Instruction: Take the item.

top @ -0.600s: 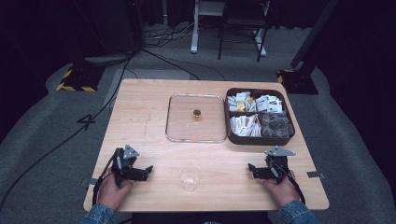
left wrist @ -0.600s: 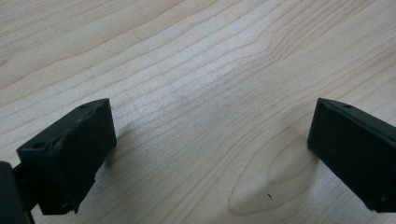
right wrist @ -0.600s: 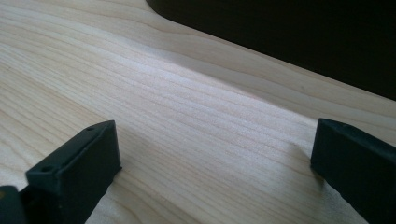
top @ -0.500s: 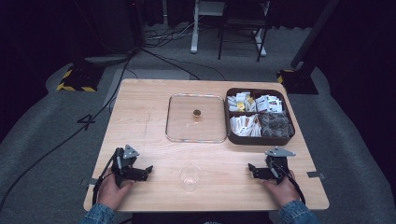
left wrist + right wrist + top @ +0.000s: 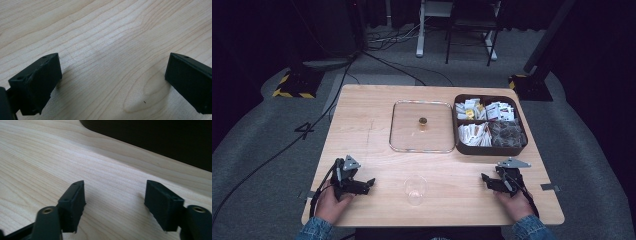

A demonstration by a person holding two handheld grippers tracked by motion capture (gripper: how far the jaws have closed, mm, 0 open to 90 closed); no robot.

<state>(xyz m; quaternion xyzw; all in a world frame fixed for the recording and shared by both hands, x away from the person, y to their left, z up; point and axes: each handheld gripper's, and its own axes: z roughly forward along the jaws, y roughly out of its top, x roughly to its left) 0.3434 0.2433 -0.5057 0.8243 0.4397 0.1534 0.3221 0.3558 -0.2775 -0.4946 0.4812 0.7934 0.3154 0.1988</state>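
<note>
One counter (image 5: 377, 125), one dark compartment box (image 5: 489, 148) ahead of the right claw (image 5: 486, 180), one clear lid (image 5: 422, 126) ahead of both, one glass (image 5: 415, 190) between them. Left claw (image 5: 370, 183) and right both gape wide, empty. A careless inward sweep could topple the glass.

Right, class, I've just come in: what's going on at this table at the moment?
A person sits at the light wooden table, holding a black two-jaw tool in each hand. The left tool and the right tool both rest open near the front edge, gripping nothing. Between them stands a small clear glass cup. Farther back lie a clear square lid with a gold knob and a dark brown compartment box of packets. Nothing is being handled.
</note>
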